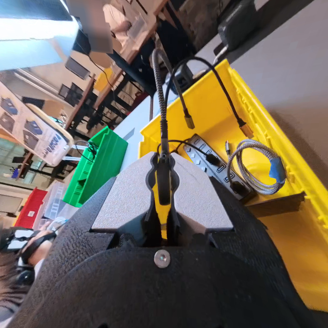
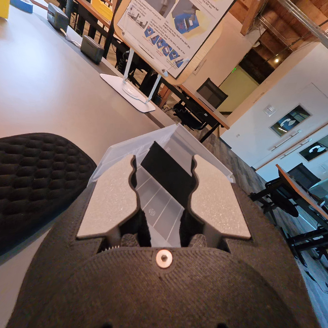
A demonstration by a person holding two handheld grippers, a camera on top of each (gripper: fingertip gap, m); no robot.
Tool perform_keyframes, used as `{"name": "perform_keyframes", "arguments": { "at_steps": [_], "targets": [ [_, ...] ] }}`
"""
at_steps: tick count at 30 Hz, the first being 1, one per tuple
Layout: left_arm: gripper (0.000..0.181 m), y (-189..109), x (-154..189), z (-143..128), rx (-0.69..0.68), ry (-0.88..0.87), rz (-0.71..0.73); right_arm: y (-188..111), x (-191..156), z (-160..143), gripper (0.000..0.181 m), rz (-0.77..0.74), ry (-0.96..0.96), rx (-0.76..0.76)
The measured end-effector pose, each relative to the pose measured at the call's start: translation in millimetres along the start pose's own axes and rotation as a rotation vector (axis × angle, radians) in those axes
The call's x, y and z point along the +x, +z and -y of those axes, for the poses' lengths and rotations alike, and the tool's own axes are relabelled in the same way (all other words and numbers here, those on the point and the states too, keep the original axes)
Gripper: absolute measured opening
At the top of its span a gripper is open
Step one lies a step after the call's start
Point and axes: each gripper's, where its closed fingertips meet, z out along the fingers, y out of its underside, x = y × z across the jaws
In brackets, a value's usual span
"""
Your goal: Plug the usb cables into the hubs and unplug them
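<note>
Left hand-held gripper (image 1: 164, 179) clamped on a black USB plug (image 1: 164, 184) whose braided cable (image 1: 160, 92) rises above the yellow bin (image 1: 276, 124) holding the hub (image 1: 215, 166); right hand-held gripper (image 2: 163, 177), fingers apart, over a clear plastic box (image 2: 159, 213) with a black divider (image 2: 166, 170).

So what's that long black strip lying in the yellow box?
It is a USB hub: a long, dark bar with a row of ports and small buttons along its top. It lies flat on the floor of the yellow bin, running diagonally. Two black plugs sit in its ports, and the coiled braided cable lies beside it, overlapping its edge.
</note>
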Motion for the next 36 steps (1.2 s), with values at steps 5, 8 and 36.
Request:
{"name": "perform_keyframes", "arguments": {
  "at_steps": [5, 8, 36],
  "targets": [
    [0.011, -30, -10, 38, 0.198, 0.067, 0.081, -1, -1, 11, 0.057, -0.006, -0.019, 0.025],
    [0.012, -49, -14, 57, 0.275, 0.114, 0.117, 5, -10, 15, 0.057, 0.023, -0.05, 0.018],
    [0.012, -186, 162, 194, 0.868, 0.9, 0.088, 60, -171, 216, 0.049, 0.09, -0.702, 0.663]
  ]
}}
